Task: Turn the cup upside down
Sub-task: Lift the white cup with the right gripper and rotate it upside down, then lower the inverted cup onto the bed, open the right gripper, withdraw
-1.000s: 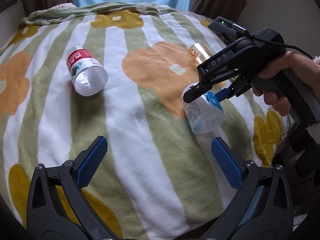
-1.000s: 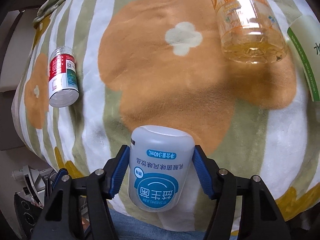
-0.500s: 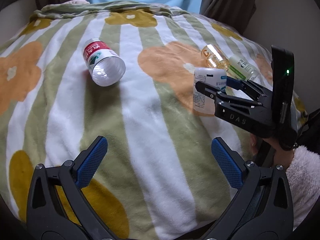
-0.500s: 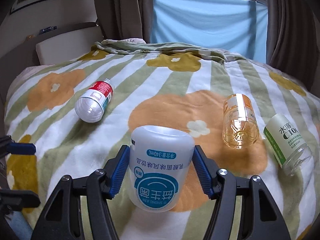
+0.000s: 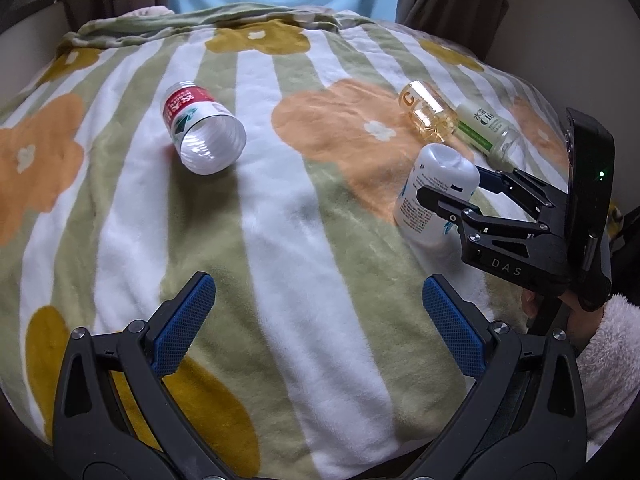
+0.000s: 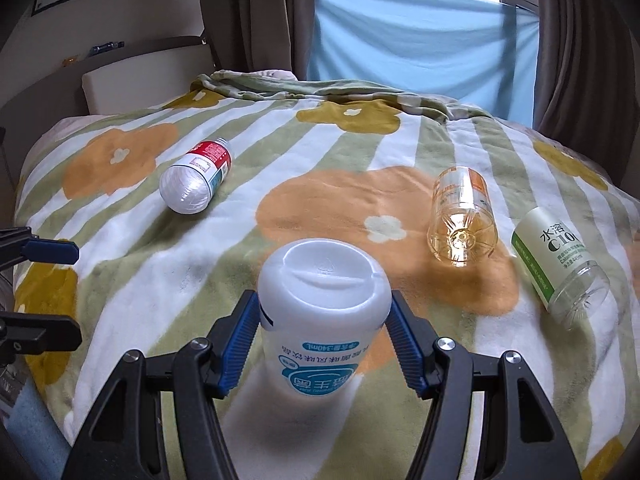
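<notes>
The white cup (image 6: 324, 320) with blue print stands base up on the flowered blanket (image 6: 320, 152), its label upside down. My right gripper (image 6: 324, 344) has its blue pads against the cup's two sides, shut on it. In the left wrist view the cup (image 5: 436, 196) stands slightly tilted at the right, held by the right gripper (image 5: 460, 192). My left gripper (image 5: 316, 320) is open and empty, low over the blanket's near part, well left of the cup.
Three cut bottles lie on their sides: a red-labelled clear one (image 6: 196, 178) at the left, an amber one (image 6: 460, 216) and a green-labelled one (image 6: 556, 264) at the right. Curtains and a blue sheet (image 6: 420, 60) hang behind the bed.
My right gripper has turned the cup from lying tilted to base up and lowered it onto the blanket. The left gripper has barely moved.
</notes>
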Action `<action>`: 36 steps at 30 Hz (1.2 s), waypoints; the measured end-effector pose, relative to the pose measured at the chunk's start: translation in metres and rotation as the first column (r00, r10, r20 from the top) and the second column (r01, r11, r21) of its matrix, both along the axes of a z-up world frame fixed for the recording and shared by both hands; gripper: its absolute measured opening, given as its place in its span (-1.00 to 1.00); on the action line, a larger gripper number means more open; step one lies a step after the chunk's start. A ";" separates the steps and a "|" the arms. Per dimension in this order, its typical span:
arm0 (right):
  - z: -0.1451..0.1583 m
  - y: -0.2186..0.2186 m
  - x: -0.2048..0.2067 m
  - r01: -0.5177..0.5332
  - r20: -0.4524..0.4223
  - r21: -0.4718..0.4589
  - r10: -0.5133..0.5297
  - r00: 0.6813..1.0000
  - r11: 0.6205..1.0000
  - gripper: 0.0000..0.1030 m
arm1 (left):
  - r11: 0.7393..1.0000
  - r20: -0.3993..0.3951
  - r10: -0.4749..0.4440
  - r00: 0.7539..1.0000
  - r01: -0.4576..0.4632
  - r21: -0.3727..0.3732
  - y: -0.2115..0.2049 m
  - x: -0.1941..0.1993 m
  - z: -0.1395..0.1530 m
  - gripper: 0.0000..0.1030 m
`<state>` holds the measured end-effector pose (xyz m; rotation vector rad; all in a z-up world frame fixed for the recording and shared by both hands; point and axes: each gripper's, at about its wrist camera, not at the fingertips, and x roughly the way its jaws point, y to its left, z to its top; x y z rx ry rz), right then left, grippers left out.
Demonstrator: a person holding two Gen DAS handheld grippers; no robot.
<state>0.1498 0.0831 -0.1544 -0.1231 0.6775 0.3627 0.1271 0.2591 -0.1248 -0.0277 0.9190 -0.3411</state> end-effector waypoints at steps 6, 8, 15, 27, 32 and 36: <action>-0.005 0.003 0.000 -0.021 -0.049 0.008 0.021 0.999 1.000 0.42 | 1.000 0.030 -0.005 1.000 0.004 0.027 -0.007 -0.004 0.005 1.00; -0.006 0.003 -0.002 -0.008 -0.039 -0.001 0.008 0.999 1.000 0.89 | 0.999 0.032 -0.007 0.999 0.006 0.033 -0.009 -0.006 0.006 1.00; -0.004 -0.009 -0.002 0.037 -0.077 0.049 -0.033 0.997 0.998 0.99 | 0.999 0.035 -0.011 0.999 0.010 0.040 -0.013 -0.010 0.008 1.00; 0.071 -0.039 -0.044 0.158 0.122 0.066 -0.165 0.979 0.985 0.99 | 1.000 0.179 0.003 0.984 -0.005 0.013 -0.019 -0.021 0.063 1.00; 0.136 -0.053 -0.071 0.240 0.252 0.098 -0.258 0.933 0.966 0.99 | 0.997 0.379 0.082 0.922 -0.072 -0.041 -0.017 -0.032 0.122 1.00; 0.166 -0.061 -0.096 0.314 0.337 0.113 -0.333 0.880 0.943 0.99 | 0.991 0.517 0.135 0.845 -0.126 -0.052 -0.014 -0.050 0.155 1.00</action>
